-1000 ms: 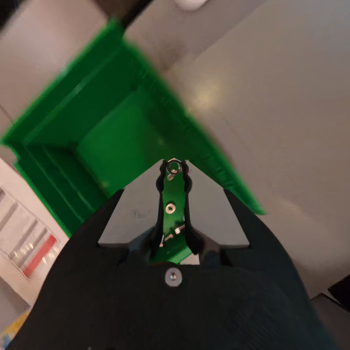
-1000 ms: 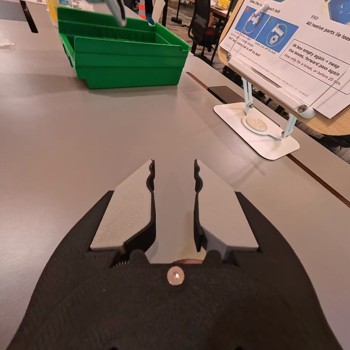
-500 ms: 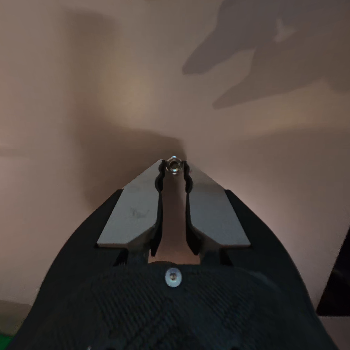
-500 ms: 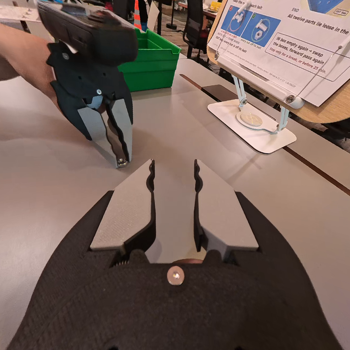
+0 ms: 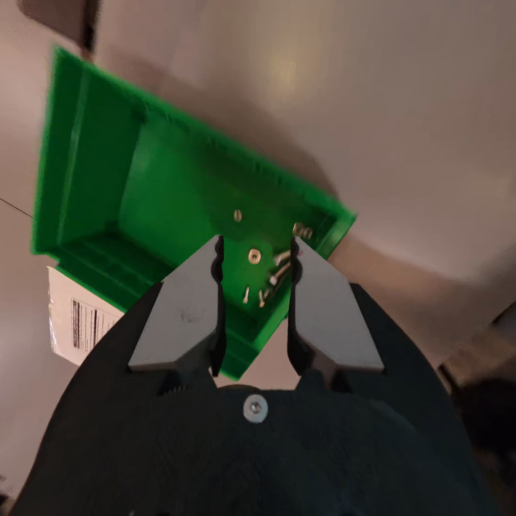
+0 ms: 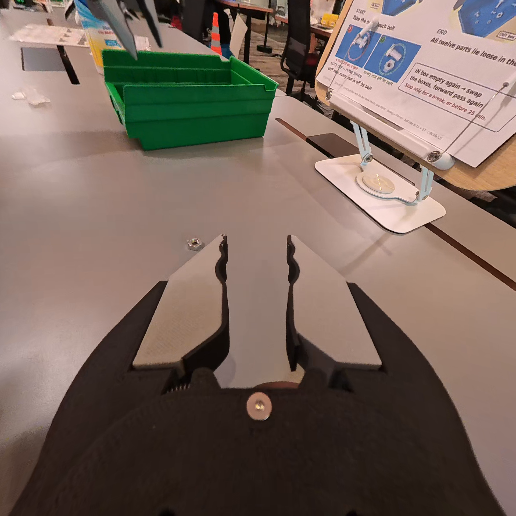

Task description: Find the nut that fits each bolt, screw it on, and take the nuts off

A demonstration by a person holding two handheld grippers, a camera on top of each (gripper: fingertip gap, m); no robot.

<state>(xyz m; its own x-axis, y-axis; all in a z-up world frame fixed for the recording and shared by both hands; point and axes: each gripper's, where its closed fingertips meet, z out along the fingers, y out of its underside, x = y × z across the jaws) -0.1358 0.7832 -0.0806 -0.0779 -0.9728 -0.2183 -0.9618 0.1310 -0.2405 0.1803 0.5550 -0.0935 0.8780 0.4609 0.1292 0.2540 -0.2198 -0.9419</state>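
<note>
My left gripper (image 5: 256, 243) is open and empty, high over the green bin (image 5: 92, 156). On the bin's floor lie a nut (image 5: 254, 255), more nuts (image 5: 302, 230) near the corner and several bolts (image 5: 279, 272). The view is blurred. In the right wrist view my right gripper (image 6: 257, 241) is open and empty, low over the grey table (image 6: 111, 212). A silver hex nut (image 6: 195, 243) lies flat on the table just left of its left fingertip, not touched. The left gripper's fingers (image 6: 122, 30) show above the green bin (image 6: 195, 117) at the back.
A white stand (image 6: 382, 192) with a tilted instruction board (image 6: 435, 72) stands to the right. A dark seam (image 6: 472, 254) runs along the table there. A white labelled bag (image 5: 81, 321) lies beside the bin. Papers and small bags (image 6: 30, 95) lie at the far left. Tip to tip, the grippers are about 40 centimeters apart.
My left gripper carried a nut from the bin to the table before the right gripper, let it go there, opened, and moved back over the bin. The right gripper stayed put.
</note>
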